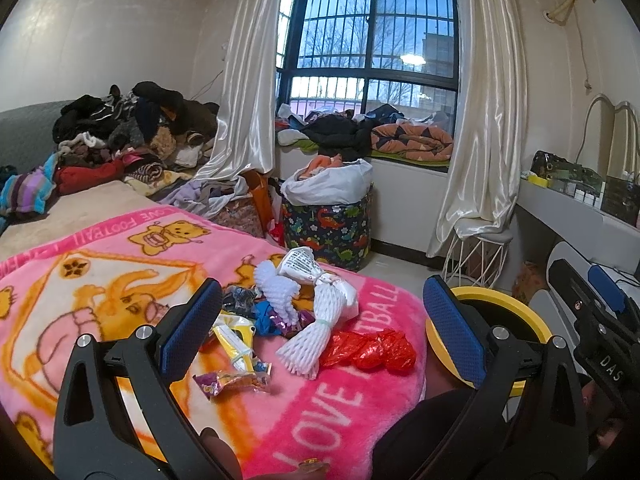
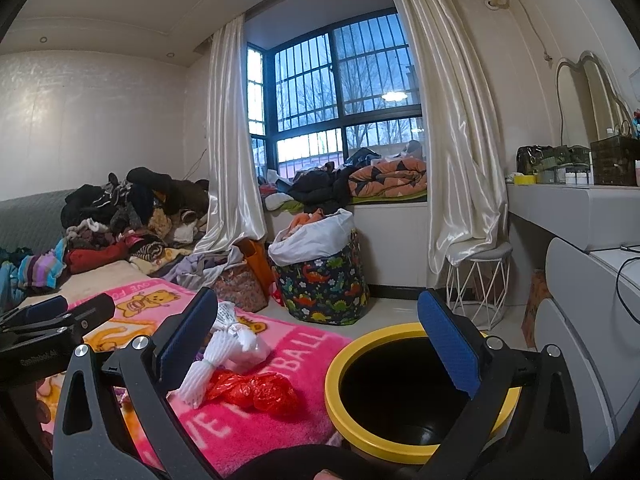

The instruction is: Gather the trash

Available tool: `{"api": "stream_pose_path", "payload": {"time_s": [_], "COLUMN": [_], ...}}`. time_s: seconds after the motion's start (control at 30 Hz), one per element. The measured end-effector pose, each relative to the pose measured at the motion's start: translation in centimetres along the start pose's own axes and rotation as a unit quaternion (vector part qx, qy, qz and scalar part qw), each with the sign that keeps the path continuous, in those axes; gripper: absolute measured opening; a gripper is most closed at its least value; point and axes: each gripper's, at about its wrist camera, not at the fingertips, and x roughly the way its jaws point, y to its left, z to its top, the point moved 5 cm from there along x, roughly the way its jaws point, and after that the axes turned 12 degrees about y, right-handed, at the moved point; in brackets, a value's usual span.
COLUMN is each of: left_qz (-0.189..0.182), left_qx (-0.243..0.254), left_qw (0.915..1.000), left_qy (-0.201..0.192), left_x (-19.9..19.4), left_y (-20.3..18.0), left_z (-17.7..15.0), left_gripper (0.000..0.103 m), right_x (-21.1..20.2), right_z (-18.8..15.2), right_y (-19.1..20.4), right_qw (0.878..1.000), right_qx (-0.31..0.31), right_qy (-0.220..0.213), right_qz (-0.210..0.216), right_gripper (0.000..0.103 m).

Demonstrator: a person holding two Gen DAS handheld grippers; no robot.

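Trash lies on the pink blanket: white foam fruit nets, a crumpled red plastic bag, a white printed bag, a yellow wrapper and a purple snack wrapper. A yellow-rimmed black bin stands beside the bed on the right; its rim shows in the left wrist view. My left gripper is open and empty above the trash. My right gripper is open and empty, between the bed edge and the bin. The red bag and foam nets lie under it.
A heap of clothes covers the far end of the bed. A dinosaur-print hamper stands on the floor by the window. A white wire stool and a white dresser are on the right.
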Motion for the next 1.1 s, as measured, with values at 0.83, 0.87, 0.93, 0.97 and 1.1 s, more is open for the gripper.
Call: {"api": "stream_pose_path", "payload": {"time_s": [0.83, 0.87, 0.93, 0.97, 1.1], "left_qz": [0.002, 0.000, -0.006, -0.008, -0.015], "left_qx": [0.002, 0.001, -0.003, -0.004, -0.010], "left_qw": [1.0000, 1.0000, 1.0000, 1.0000, 0.9998], "left_qy": [0.000, -0.001, 0.002, 0.003, -0.010], "left_x": [0.1, 0.1, 0.3, 0.5, 0.5], "left_y": [-0.2, -0.2, -0.1, 0.1, 0.7], "left_z": [-0.2, -0.2, -0.3, -0.5, -0.3], "left_gripper": [0.092, 0.092, 0.092, 0.092, 0.092], "right_x": [0.1, 0.2, 0.2, 0.3, 0.8], "right_z": [-0.2, -0.2, -0.3, -0.3, -0.4], "right_y": [-0.8, -0.9, -0.8, -0.9, -0.7], "right_qw": [1.000, 1.000, 1.000, 1.000, 1.000], "right_qx": [0.003, 0.003, 0.003, 0.003, 0.001], "right_qy": [0.004, 0.005, 0.005, 0.005, 0.012], "right_qz": [0.002, 0.002, 0.004, 0.004, 0.012], "right_gripper": [0.097, 0.097, 0.097, 0.097, 0.097]}}
